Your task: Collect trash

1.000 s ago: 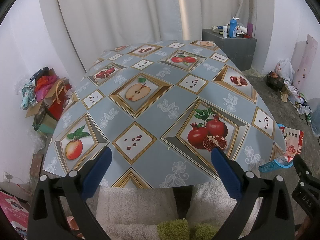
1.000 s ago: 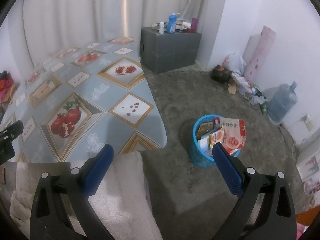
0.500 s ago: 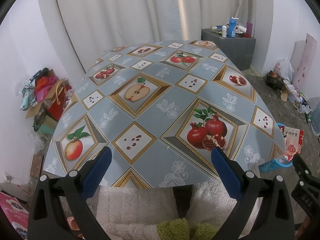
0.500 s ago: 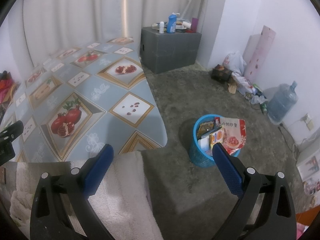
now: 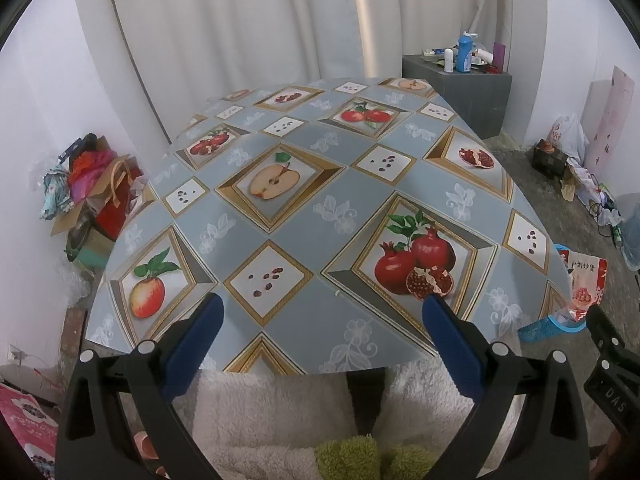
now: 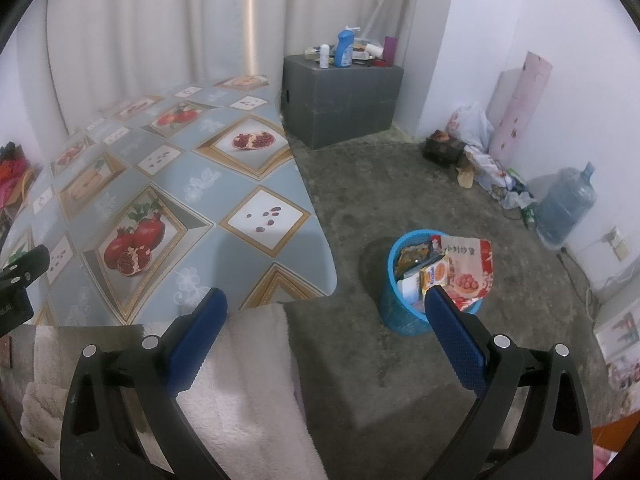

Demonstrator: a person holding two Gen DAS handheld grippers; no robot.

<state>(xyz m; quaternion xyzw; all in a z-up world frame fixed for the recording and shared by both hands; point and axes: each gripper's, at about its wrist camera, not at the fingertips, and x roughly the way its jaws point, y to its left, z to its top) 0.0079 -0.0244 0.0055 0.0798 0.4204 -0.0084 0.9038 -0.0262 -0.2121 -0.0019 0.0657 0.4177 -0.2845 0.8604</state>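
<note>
beside the table's (image 6: 280, 240) right edge sat the full bin (image 6: 404, 312); both tools, left (image 5: 322, 322) and right (image 6: 326, 312), hung wide, empty, likely done.

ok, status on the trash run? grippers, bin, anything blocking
Left gripper open, empty, over the table. Right gripper open, empty. Blue bin on the floor beside the table, stuffed with wrappers. No trash visible on the tablecloth; nothing blocking.

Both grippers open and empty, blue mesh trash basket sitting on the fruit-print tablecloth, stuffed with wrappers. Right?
Not quite. The blue mesh trash basket stands on the grey concrete floor beside the table, not on the fruit-print tablecloth; the right wrist view shows it. The rest holds: left gripper and right gripper open and empty, basket stuffed with wrappers.
</note>
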